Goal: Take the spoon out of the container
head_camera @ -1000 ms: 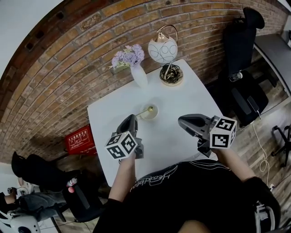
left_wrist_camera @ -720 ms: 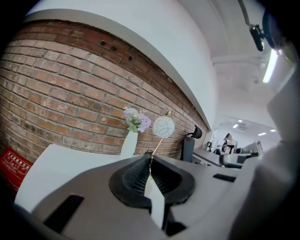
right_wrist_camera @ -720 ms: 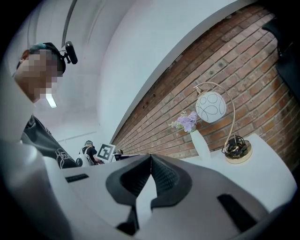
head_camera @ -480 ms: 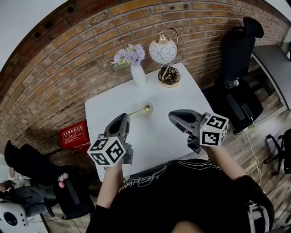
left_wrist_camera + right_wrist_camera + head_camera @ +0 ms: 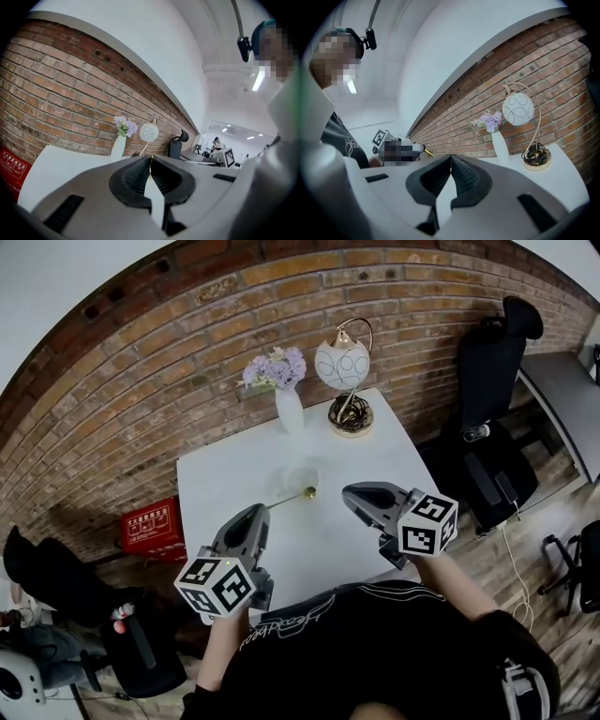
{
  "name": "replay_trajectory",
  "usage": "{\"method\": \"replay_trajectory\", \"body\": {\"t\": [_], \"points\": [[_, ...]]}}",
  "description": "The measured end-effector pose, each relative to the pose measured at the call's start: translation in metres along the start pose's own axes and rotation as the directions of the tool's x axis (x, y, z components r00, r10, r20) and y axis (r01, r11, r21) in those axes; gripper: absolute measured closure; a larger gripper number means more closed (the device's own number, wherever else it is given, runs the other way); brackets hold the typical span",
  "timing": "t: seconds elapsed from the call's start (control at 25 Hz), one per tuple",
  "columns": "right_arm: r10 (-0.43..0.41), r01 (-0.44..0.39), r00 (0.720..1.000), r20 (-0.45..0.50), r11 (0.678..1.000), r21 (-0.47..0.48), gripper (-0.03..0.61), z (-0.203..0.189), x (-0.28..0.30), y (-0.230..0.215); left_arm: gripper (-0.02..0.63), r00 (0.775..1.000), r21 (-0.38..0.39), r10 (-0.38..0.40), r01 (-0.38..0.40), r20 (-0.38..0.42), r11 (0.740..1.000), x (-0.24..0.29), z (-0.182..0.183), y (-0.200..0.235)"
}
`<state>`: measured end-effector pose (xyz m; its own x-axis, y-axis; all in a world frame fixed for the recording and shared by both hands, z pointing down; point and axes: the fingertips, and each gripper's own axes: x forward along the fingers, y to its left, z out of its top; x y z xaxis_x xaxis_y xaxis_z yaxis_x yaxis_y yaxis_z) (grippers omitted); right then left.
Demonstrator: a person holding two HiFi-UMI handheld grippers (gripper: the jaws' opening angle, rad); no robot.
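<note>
Your left tongs (image 5: 150, 160) are pressed together on the thin gold handle of the spoon (image 5: 292, 497). A moment ago the spoon was leaning inside the little white cup (image 5: 302, 472) in the middle of the table (image 5: 220, 486). Now your left tongs have pulled back toward the lower left of the head view, and the spoon has come along with them. Its round end now sits at the cup's lower edge, so I think the spoon is nearly out, or just out. Your right tongs (image 5: 451, 161) are pressed together too, with nothing in them, and they wait to the right of the cup. Some things are hard to see. From above, you cannot tell if the round end is clear of the rim or touching it. In the left gripper view the cup is hidden behind the tongs, and only a sliver of gold shows at the tips.
</note>
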<state>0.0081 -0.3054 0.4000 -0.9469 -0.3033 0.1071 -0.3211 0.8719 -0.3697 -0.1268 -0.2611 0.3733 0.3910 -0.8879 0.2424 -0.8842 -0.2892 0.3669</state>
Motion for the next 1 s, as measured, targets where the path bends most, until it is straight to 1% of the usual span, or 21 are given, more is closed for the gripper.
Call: {"method": "replay_trajectory", "body": {"t": [0.12,0.32,0.6,1.0], "points": [[-0.007,0.007,1.000,-0.017,1.000,-0.007,0.581,-0.003,0.001,-0.001,0.606,1.000,-0.013,-0.015,0.015,-0.007,1.000,0.004,-0.003,-0.003],[-0.037,0.035,0.999,-0.038,0.998,-0.055,0.581,-0.005,-0.002,-0.006,0.606,0.999,-0.007,-0.032,0.031,-0.011,0.999,0.011,-0.001,-0.008],[-0.046,0.045,0.998,-0.035,0.999,-0.021,0.581,-0.010,-0.003,-0.013,0.606,0.999,-0.011,-0.043,0.043,-0.029,0.999,0.019,-0.004,-0.009],[-0.038,0.040,0.998,-0.041,0.999,0.034,0.581,-0.021,0.008,-0.022,0.606,0.998,-0.041,-0.033,0.031,-0.056,0.999,0.026,-0.015,0.007]]}}
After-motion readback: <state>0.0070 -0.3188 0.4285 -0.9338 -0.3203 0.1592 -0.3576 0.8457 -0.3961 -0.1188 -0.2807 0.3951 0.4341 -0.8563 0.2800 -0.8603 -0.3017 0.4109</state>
